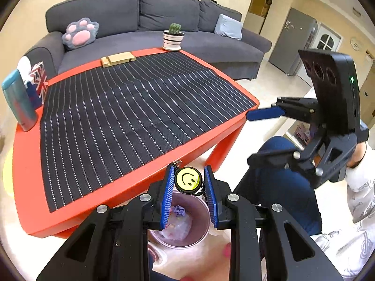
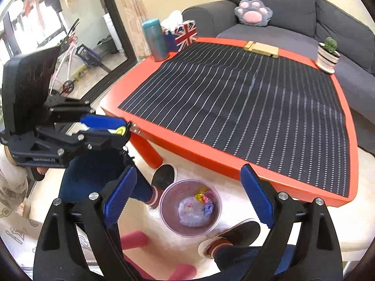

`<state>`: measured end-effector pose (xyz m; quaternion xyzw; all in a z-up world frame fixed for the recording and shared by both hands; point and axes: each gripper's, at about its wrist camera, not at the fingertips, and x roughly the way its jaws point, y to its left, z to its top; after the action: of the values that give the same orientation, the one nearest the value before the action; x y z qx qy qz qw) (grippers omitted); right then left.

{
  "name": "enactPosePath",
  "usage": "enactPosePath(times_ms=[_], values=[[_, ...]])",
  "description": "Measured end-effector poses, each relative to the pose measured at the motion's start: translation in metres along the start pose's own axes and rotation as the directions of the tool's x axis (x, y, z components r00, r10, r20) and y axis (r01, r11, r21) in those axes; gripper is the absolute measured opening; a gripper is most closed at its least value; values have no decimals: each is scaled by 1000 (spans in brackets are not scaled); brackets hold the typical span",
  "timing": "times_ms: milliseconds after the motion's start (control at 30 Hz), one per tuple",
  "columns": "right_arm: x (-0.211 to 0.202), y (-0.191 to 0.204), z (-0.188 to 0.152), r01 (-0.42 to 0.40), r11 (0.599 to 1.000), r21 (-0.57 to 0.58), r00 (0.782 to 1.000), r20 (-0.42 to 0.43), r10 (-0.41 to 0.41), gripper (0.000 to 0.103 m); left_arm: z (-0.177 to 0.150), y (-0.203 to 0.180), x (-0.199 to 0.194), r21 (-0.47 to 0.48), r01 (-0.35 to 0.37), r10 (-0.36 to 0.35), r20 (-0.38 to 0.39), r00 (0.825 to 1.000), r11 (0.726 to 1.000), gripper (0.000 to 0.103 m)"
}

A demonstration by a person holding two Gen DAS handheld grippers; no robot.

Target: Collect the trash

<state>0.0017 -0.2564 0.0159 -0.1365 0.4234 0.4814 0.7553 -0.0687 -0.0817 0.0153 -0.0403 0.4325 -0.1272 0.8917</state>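
My left gripper point(image 1: 189, 182) is shut on a round yellow smiley keychain point(image 1: 188, 179), pinched between its blue pads just off the orange table's near edge. Straight below it stands a translucent purple trash bin point(image 1: 203, 220) with crumpled wrappers inside. In the right wrist view the same bin point(image 2: 166, 213) sits on the floor between my right gripper's point(image 2: 189, 195) wide-open, empty fingers; the trash point(image 2: 194, 210) lies at its bottom. The left gripper point(image 2: 127, 127) shows at the left with a bit of yellow at its tips. The right gripper point(image 1: 249, 137) hangs open beside the table corner.
The orange table point(image 2: 187, 140) carries a black striped mat point(image 2: 246, 107), a cactus pot point(image 2: 327, 56), a wooden stand point(image 2: 261, 48), a teal bottle point(image 2: 155, 39) and a flag tissue box point(image 2: 185, 35). A grey sofa point(image 1: 164, 16) stands behind. A person's shoes point(image 2: 164, 175) flank the bin.
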Motion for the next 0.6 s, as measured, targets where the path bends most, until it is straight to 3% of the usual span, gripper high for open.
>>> enactPosePath(times_ms=[433,500,533,567,600], values=[[-11,-13,0,22,999,28,999,35,-23,89,3,-11,6,35,5,-4,-28,1000,999,29],[-12,-14,1,22,999,29,999,39,-23,89,2,-10,6,31,-4,5,-27,1000,1000,49],[-12,-14,1,23,999,31,999,41,-24,89,2,-9,6,26,-7,8,-21,1000,1000,72],[-12,-14,1,23,999,32,999,42,-24,89,1,-7,6,13,-6,7,-8,1000,1000,84],[-12,-15,1,22,999,35,999,42,-24,89,1,-5,5,3,-7,7,-2,1000,1000,86]])
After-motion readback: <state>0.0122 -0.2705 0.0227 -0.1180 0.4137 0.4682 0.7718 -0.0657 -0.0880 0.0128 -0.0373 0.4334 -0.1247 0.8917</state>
